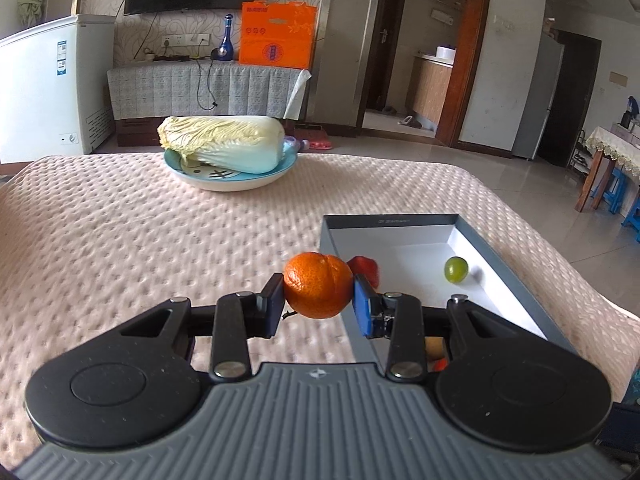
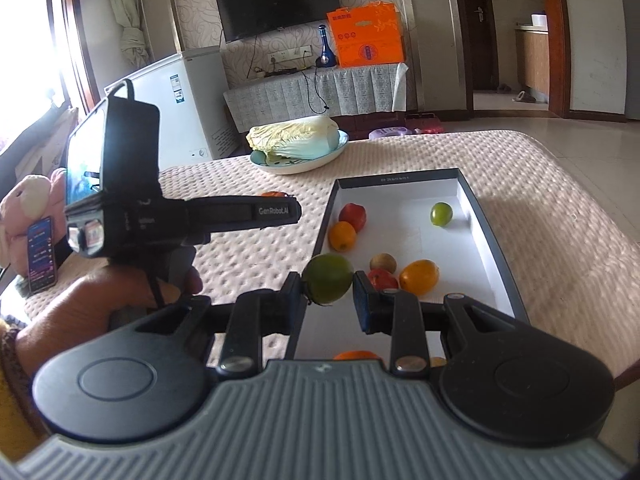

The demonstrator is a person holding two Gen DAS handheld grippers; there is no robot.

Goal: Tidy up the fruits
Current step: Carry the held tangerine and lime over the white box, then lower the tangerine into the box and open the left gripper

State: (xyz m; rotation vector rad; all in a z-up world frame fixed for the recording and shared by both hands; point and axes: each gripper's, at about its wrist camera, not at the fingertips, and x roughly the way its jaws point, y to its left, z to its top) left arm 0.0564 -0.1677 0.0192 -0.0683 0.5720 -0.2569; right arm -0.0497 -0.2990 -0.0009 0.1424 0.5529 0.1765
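My left gripper (image 1: 318,294) is shut on an orange mandarin (image 1: 318,285) and holds it above the left edge of the grey box (image 1: 516,280). My right gripper (image 2: 327,289) is shut on a green fruit (image 2: 327,278) over the near left edge of the same box (image 2: 496,240). The box's white floor holds several fruits: a red one (image 2: 354,216), an orange one (image 2: 342,235), a small green one (image 2: 441,213), a brown one (image 2: 383,263), a yellow-orange one (image 2: 419,277). The left gripper's body (image 2: 180,216) shows in the right wrist view, left of the box.
A blue plate (image 1: 232,178) with a napa cabbage (image 1: 222,142) stands at the far side of the pink quilted cover (image 1: 140,240). A phone (image 2: 41,254) and a plush toy (image 2: 34,196) lie at the left edge. A white freezer (image 1: 48,92) stands beyond.
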